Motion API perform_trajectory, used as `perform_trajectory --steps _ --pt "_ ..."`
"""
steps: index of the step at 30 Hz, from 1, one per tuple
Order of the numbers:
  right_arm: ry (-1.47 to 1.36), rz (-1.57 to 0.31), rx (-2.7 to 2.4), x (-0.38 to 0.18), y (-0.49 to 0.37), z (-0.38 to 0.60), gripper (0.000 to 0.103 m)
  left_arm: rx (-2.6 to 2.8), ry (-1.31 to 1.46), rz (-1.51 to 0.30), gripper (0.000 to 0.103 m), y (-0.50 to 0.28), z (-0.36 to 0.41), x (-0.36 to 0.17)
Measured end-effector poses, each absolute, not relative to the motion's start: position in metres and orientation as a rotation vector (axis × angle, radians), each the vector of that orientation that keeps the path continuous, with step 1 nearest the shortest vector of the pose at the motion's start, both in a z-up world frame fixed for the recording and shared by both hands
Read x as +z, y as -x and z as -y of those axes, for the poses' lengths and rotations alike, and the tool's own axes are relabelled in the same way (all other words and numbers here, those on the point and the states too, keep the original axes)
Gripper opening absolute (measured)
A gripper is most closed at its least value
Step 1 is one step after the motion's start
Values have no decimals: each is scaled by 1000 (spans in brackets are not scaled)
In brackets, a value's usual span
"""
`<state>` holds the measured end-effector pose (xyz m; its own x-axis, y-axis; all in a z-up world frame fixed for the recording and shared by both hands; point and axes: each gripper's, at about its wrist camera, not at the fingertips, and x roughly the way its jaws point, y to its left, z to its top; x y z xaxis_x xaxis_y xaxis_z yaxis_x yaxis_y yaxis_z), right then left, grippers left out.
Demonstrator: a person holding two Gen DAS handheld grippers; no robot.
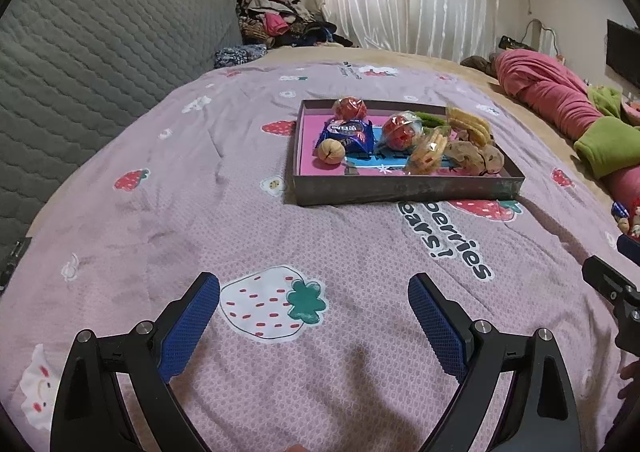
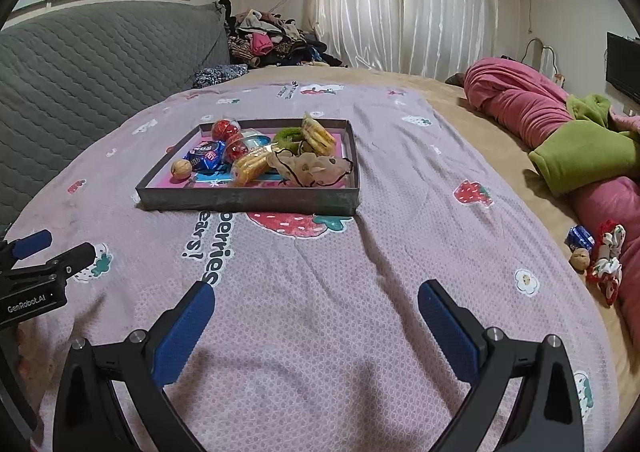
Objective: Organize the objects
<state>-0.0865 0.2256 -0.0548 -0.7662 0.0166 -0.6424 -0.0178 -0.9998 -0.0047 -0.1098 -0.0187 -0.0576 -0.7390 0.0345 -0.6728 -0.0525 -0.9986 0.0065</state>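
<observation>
Both grippers empty, hovering low over pink blanket [image 1: 168,180], well short of tray [image 1: 404,190]. Left gripper [image 1: 314,308] fingers spread wide, nothing between pads [image 1: 188,326]. Right gripper [image 2: 316,316] likewise spread wide, pads [image 2: 448,336] bare.

Tray sat mid-bed, shallow, dark-walled, pink floor, already crowded: walnut [image 1: 331,150] at near left corner, blue packet [image 1: 347,134] touching it, two red wrapped balls [image 1: 400,130], cracker packs [image 2: 250,164], green scrunchie [image 2: 289,136], beige cloth piece [image 2: 316,168] toward right wall.

Loose items left out, at far right bed edge beside rolled pink quilt [image 2: 520,100]: small blue packet [image 2: 580,238], second walnut [image 2: 580,258], red-white floral scrunchie [image 2: 606,264]. Clustered close, walnut just beside scrunchie. Closer to right gripper.

Handling, judged not seen:
- Walnut: light, hard, round; likely to roll or squirt out. Best pinched across widest part, pads square, gently.
- Blue packet: light, crinkly, slick film; best taken across short width or by crimped end. Contents possibly brittle, so no hard squeeze.
- Scrunchie: soft, limp, compressible; any bunched fold good, no damage risk, but may drape and snag neighbours.
- Soft bedding under all: pressing down would sink items, so low, level approach probably needed.

Tray itself looked like thin card, probably flexes; not something to lift by one wall.
</observation>
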Motion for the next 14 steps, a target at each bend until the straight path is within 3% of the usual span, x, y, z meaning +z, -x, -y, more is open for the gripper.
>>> perform_trajectory --steps 14 --pt "1116 10 2914 -71 91 -225 103 2912 1093 -67 95 114 18 -67"
